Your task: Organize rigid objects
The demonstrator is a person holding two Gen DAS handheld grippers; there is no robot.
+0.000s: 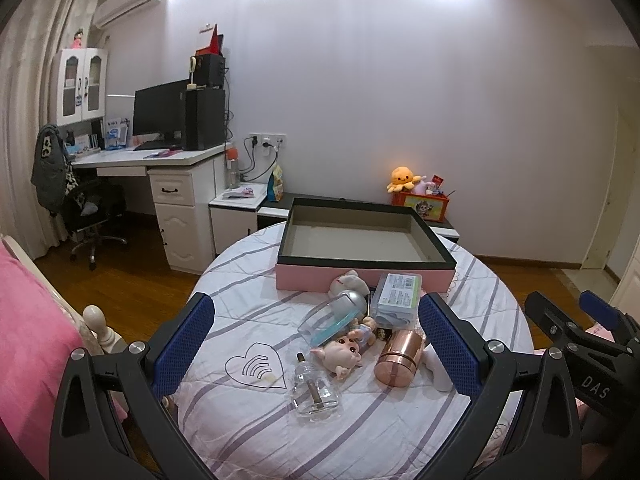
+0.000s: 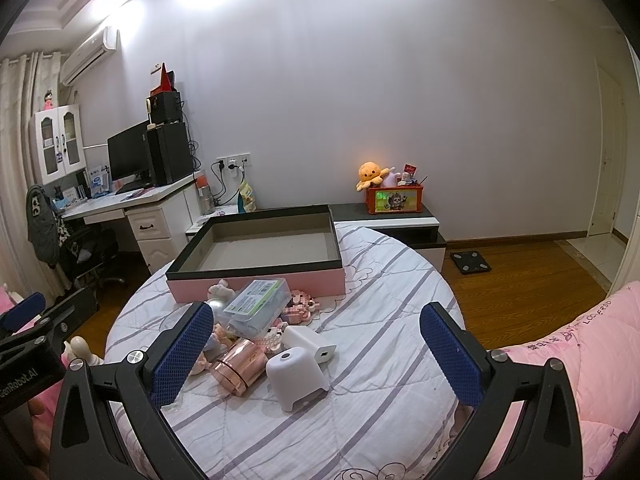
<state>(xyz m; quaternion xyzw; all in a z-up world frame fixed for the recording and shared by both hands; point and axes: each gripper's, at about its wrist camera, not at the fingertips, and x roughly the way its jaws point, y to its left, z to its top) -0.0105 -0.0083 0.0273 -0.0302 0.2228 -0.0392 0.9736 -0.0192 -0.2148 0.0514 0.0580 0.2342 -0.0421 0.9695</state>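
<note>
An empty pink box with a black rim (image 1: pixel 360 276) (image 2: pixel 256 286) lies at the far side of the striped round bed (image 1: pixel 360 420). In front of it is a pile: a copper tin (image 1: pixel 398 356) (image 2: pixel 240 364), a clear glass bottle (image 1: pixel 314 390), a clear jar (image 1: pixel 330 316), a clear plastic case (image 1: pixel 398 294) (image 2: pixel 258 304), a pig doll (image 1: pixel 340 354), a white stool-shaped piece (image 2: pixel 294 374), a white adapter (image 2: pixel 310 342) and pink bricks (image 2: pixel 300 306). My left gripper (image 1: pixel 316 344) is open above the pile. My right gripper (image 2: pixel 318 350) is open above it too.
A desk with monitor and chair (image 1: pixel 160 148) stands far left. A low cabinet with a toy crate and orange plush (image 2: pixel 394 196) is behind the bed. A pink quilt (image 2: pixel 580 360) lies at right, pink bedding and a bedpost (image 1: pixel 96 320) at left.
</note>
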